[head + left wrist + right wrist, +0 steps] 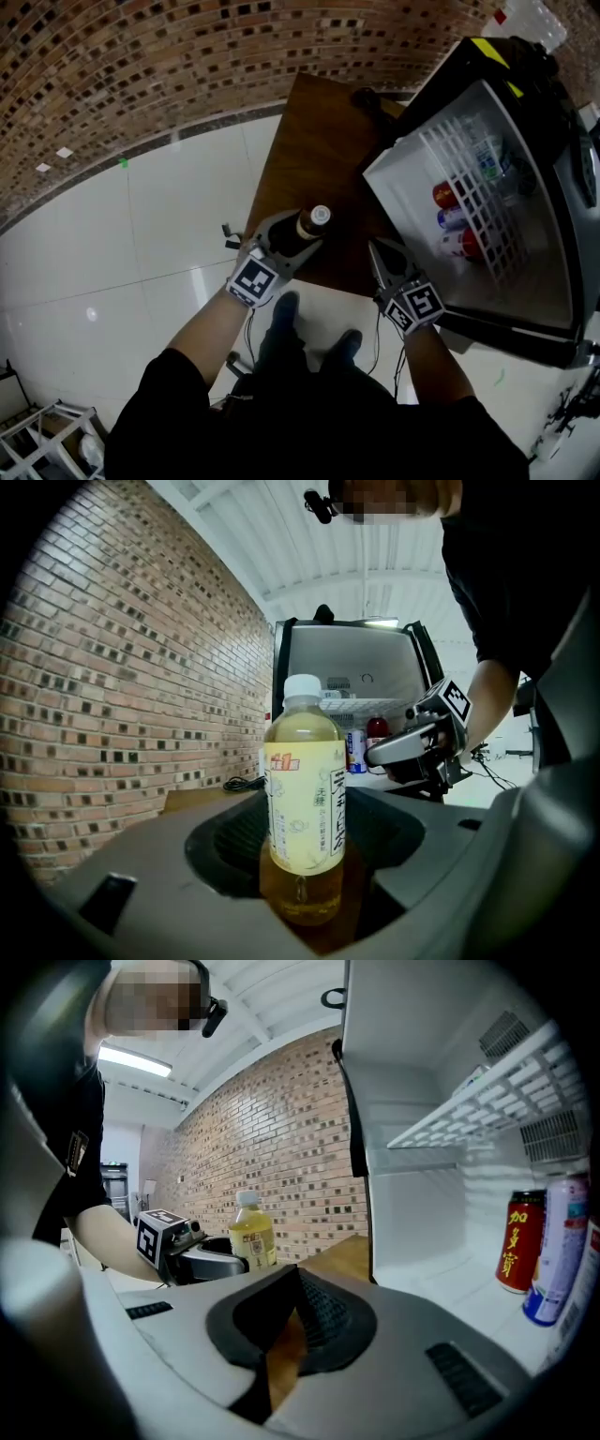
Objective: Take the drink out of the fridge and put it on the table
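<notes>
A clear bottle of yellow tea with a white cap stands upright between the jaws of my left gripper, which is shut on it, above the near end of the brown wooden table. In the left gripper view the bottle fills the middle, with table wood under its base; I cannot tell whether it touches. My right gripper hangs shut and empty between the table and the open fridge. The right gripper view shows its jaws together and the bottle to the left.
The fridge stands open at the right with a white wire shelf. A red can and a blue-and-white can stand on its floor. A brick wall runs behind the table. A black cable lies on the table's far end.
</notes>
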`<state>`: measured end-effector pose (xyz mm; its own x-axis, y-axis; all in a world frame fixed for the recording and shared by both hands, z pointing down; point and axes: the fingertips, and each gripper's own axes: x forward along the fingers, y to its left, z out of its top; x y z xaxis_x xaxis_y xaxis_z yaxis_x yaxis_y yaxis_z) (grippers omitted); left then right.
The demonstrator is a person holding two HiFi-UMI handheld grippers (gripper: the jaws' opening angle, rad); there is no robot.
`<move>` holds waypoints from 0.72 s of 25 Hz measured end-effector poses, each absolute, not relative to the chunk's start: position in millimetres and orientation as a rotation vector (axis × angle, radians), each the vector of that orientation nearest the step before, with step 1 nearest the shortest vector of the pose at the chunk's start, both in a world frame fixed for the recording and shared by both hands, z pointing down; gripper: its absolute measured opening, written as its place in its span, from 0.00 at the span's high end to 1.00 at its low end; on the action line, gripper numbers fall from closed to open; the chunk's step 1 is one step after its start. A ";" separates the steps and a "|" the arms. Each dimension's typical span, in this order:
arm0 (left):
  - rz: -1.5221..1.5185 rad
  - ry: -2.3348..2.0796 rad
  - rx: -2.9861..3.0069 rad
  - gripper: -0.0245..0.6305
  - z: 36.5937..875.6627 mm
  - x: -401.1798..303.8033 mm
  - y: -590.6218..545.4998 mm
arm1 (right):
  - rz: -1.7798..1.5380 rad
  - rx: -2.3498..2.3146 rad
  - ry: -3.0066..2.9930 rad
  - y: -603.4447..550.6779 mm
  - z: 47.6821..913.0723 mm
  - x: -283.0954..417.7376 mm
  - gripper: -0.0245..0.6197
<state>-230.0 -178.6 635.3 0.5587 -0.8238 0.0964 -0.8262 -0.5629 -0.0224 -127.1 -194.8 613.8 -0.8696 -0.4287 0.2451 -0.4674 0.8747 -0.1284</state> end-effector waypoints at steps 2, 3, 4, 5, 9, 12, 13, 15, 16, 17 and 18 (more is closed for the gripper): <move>0.118 -1.451 2.739 0.57 635.1 -232.9 -175.8 | 0.276 0.681 -2.834 -195.7 617.7 -130.1 0.96; 0.111 -1.445 2.737 0.57 635.5 -233.0 -175.3 | 0.277 0.678 -2.833 -196.2 619.3 -131.0 0.96; 0.108 -1.437 2.739 0.57 636.1 -232.7 -175.4 | 0.277 0.676 -2.832 -196.5 620.5 -131.6 0.96; 0.110 -1.430 2.743 0.57 636.6 -232.4 -175.6 | 0.277 0.674 -2.833 -196.7 621.0 -132.0 0.96; 0.100 -1.406 2.737 0.55 636.9 -232.4 -175.0 | 0.274 0.675 -2.835 -196.7 619.6 -132.2 0.96; 0.085 -1.399 2.714 0.42 634.7 -234.7 -170.5 | 0.273 0.678 -2.836 -194.1 616.0 -131.1 0.96; 0.080 -1.418 2.697 0.41 633.3 -238.7 -166.8 | 0.274 0.676 -2.839 -191.0 613.5 -131.3 0.96; 0.052 -1.480 2.629 0.41 629.1 -252.3 -152.1 | 0.278 0.661 -2.846 -179.6 605.3 -131.6 0.96; 0.032 -1.500 2.585 0.42 626.2 -259.0 -139.9 | 0.283 0.650 -2.852 -171.2 599.3 -131.3 0.96; 0.009 -1.496 2.549 0.44 621.8 -262.8 -124.4 | 0.288 0.631 -2.862 -161.0 592.1 -130.7 0.96; -0.020 -1.464 2.531 0.49 614.9 -261.1 -106.3 | 0.292 0.600 -2.876 -148.8 583.6 -129.6 0.96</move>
<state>-261.1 -106.3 614.9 0.5044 -0.8581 0.0960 -0.8551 -0.4810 0.1937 -129.6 -148.8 583.6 -0.9003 -0.3738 0.2232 -0.4110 0.8988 -0.1527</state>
